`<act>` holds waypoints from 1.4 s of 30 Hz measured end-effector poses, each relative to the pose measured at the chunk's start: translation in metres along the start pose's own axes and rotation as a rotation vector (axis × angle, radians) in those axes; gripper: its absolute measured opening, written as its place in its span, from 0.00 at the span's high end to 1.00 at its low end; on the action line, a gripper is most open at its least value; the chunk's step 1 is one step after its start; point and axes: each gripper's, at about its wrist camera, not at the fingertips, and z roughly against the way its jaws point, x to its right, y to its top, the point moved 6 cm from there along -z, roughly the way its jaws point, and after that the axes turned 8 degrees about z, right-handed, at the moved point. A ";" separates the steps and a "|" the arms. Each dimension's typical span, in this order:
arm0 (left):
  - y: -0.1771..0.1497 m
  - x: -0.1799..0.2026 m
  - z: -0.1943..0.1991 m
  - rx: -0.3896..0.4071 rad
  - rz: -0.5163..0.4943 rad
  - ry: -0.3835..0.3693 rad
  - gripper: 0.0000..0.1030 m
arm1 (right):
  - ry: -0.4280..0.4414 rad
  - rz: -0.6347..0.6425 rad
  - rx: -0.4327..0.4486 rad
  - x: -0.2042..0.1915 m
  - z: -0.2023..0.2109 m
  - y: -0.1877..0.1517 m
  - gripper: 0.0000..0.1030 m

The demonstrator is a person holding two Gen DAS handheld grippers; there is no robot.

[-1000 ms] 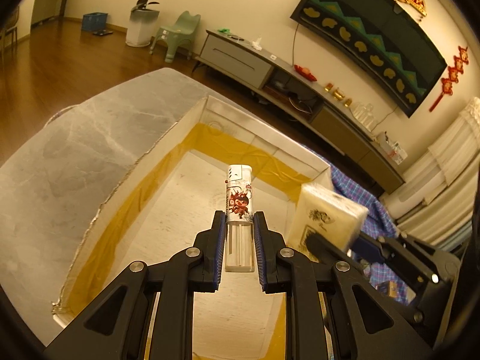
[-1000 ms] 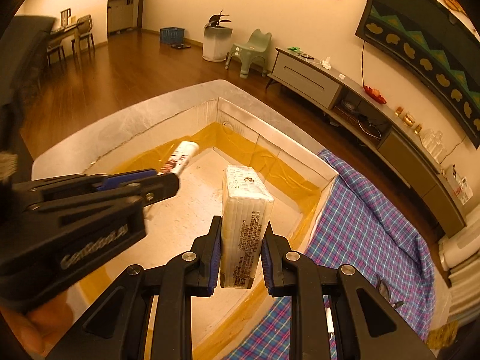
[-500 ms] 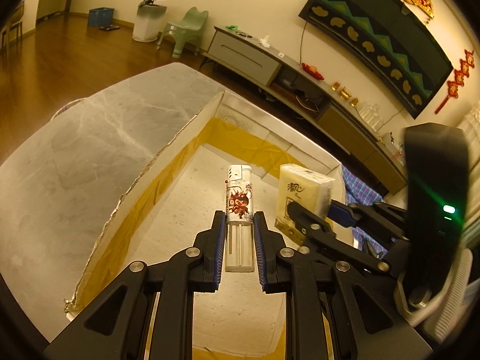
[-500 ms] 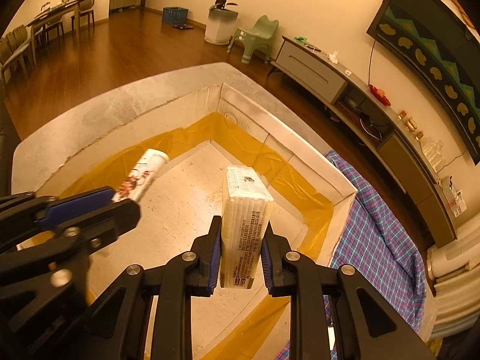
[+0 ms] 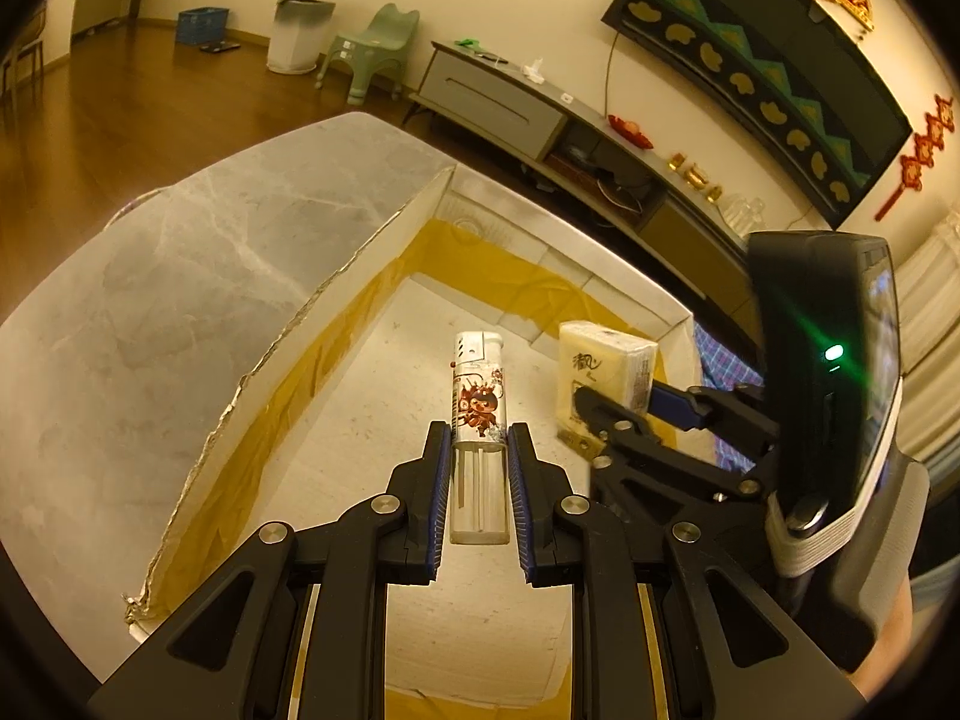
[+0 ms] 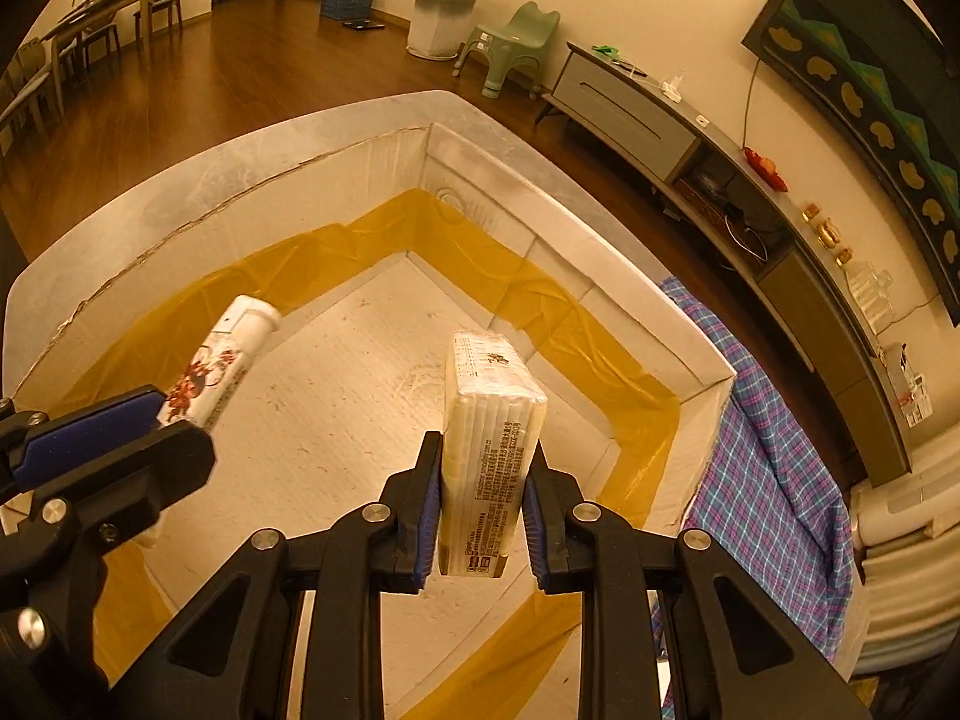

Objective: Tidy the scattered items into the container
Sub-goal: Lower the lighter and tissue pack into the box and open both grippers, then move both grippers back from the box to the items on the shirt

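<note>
Left wrist view: my left gripper (image 5: 479, 474) is clamped on a lighter (image 5: 478, 414), its clear base pinched between the blue pads, its printed body and white cap pointing toward 12 o'clock above the floor of the open box (image 5: 336, 294). At 2 o'clock from it, my right gripper (image 5: 606, 414) is clamped on a tissue pack (image 5: 603, 369), also held over the box interior, near the far corner lined with yellow tape. Right wrist view: the tissue pack (image 6: 489, 438) stands on end between my right gripper's (image 6: 483, 498) pads, with the lighter (image 6: 222, 366) at 10 o'clock, slanted, in my left gripper (image 6: 120, 426). The box wall (image 6: 606, 276) runs from 12 to 3 o'clock; beyond it at 4 o'clock lies a plaid cloth (image 6: 774, 468). The box sits on a grey marble table (image 5: 150, 282).
</note>
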 end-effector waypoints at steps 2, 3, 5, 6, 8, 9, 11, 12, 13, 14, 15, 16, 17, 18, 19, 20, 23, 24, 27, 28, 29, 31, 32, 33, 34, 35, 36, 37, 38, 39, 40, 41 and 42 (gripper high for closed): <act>0.000 -0.001 -0.001 -0.009 0.010 -0.013 0.71 | 0.009 -0.027 0.007 0.005 0.001 -0.001 0.75; 0.000 -0.002 -0.001 -0.010 0.014 -0.017 0.67 | 0.014 -0.040 0.010 0.008 0.001 -0.001 0.75; 0.001 -0.002 0.000 -0.002 0.016 -0.013 0.63 | 0.027 -0.059 0.019 0.012 0.004 -0.003 0.72; 0.001 -0.002 0.000 0.000 0.015 -0.013 0.63 | 0.034 -0.070 0.024 0.014 0.005 -0.004 0.73; 0.001 -0.003 0.001 0.003 0.019 -0.013 0.63 | 0.045 -0.086 0.035 0.017 0.010 -0.006 0.73; 0.002 -0.004 0.001 0.006 0.024 -0.015 0.63 | 0.053 -0.094 0.046 0.018 0.014 -0.008 0.73; 0.004 -0.006 0.005 0.019 0.038 -0.024 0.63 | 0.069 -0.109 0.067 0.020 0.023 -0.012 0.73; 0.006 -0.008 0.007 0.027 0.047 -0.027 0.63 | 0.080 -0.118 0.077 0.021 0.028 -0.015 0.73; 0.007 -0.010 0.008 0.034 0.055 -0.032 0.63 | 0.089 -0.124 0.087 0.022 0.033 -0.019 0.73; 0.008 -0.012 0.011 0.042 0.064 -0.041 0.63 | 0.097 -0.130 0.097 0.023 0.038 -0.022 0.73; 0.009 -0.012 0.013 0.048 0.068 -0.049 0.63 | 0.109 -0.139 0.109 0.024 0.044 -0.027 0.73; 0.009 -0.012 0.015 0.055 0.063 -0.049 0.63 | 0.122 -0.147 0.121 0.025 0.049 -0.031 0.73; 0.009 -0.011 0.016 0.063 0.054 -0.047 0.63 | 0.137 -0.154 0.134 0.025 0.054 -0.036 0.73; 0.008 -0.007 0.018 0.073 0.036 -0.042 0.63 | 0.151 -0.158 0.149 0.025 0.060 -0.041 0.73; 0.006 -0.003 0.020 0.086 0.014 -0.036 0.63 | 0.162 -0.158 0.163 0.024 0.066 -0.047 0.73; 0.004 0.001 0.022 0.097 -0.006 -0.030 0.63 | 0.172 -0.157 0.176 0.022 0.072 -0.052 0.73; -0.004 0.022 0.031 0.147 -0.090 -0.025 0.63 | 0.196 -0.148 0.220 0.018 0.090 -0.068 0.73; -0.006 0.028 0.034 0.163 -0.116 -0.026 0.63 | 0.205 -0.146 0.237 0.018 0.098 -0.075 0.73; -0.015 0.049 0.043 0.212 -0.191 -0.038 0.63 | 0.222 -0.145 0.290 0.019 0.120 -0.095 0.73; -0.018 0.056 0.046 0.226 -0.212 -0.046 0.63 | 0.226 -0.147 0.303 0.020 0.125 -0.102 0.73; -0.021 0.062 0.048 0.236 -0.229 -0.052 0.63 | 0.228 -0.150 0.315 0.021 0.130 -0.109 0.73; -0.028 0.076 0.053 0.253 -0.266 -0.068 0.63 | 0.239 -0.162 0.335 0.026 0.139 -0.123 0.73; -0.032 0.083 0.055 0.260 -0.285 -0.075 0.63 | 0.242 -0.171 0.343 0.029 0.143 -0.131 0.73; -0.036 0.089 0.057 0.265 -0.304 -0.080 0.63 | 0.245 -0.180 0.350 0.032 0.147 -0.138 0.73; -0.041 0.096 0.058 0.270 -0.325 -0.086 0.63 | 0.245 -0.190 0.355 0.035 0.150 -0.145 0.73; -0.047 0.103 0.060 0.274 -0.347 -0.095 0.63 | 0.243 -0.203 0.360 0.039 0.153 -0.153 0.73; -0.052 0.109 0.062 0.276 -0.364 -0.103 0.63 | 0.243 -0.212 0.363 0.042 0.155 -0.159 0.72; -0.057 0.115 0.063 0.272 -0.381 -0.113 0.63 | 0.243 -0.222 0.366 0.046 0.157 -0.166 0.73; -0.063 0.122 0.063 0.266 -0.398 -0.125 0.63 | 0.239 -0.232 0.368 0.049 0.158 -0.173 0.72; -0.069 0.128 0.062 0.255 -0.414 -0.140 0.63 | 0.230 -0.242 0.370 0.053 0.160 -0.183 0.72; -0.076 0.135 0.061 0.237 -0.432 -0.157 0.63 | 0.222 -0.251 0.370 0.057 0.161 -0.191 0.72; -0.084 0.143 0.058 0.214 -0.453 -0.175 0.63 | 0.214 -0.261 0.369 0.061 0.161 -0.199 0.72; -0.092 0.150 0.055 0.191 -0.473 -0.189 0.63 | 0.207 -0.275 0.366 0.065 0.160 -0.209 0.72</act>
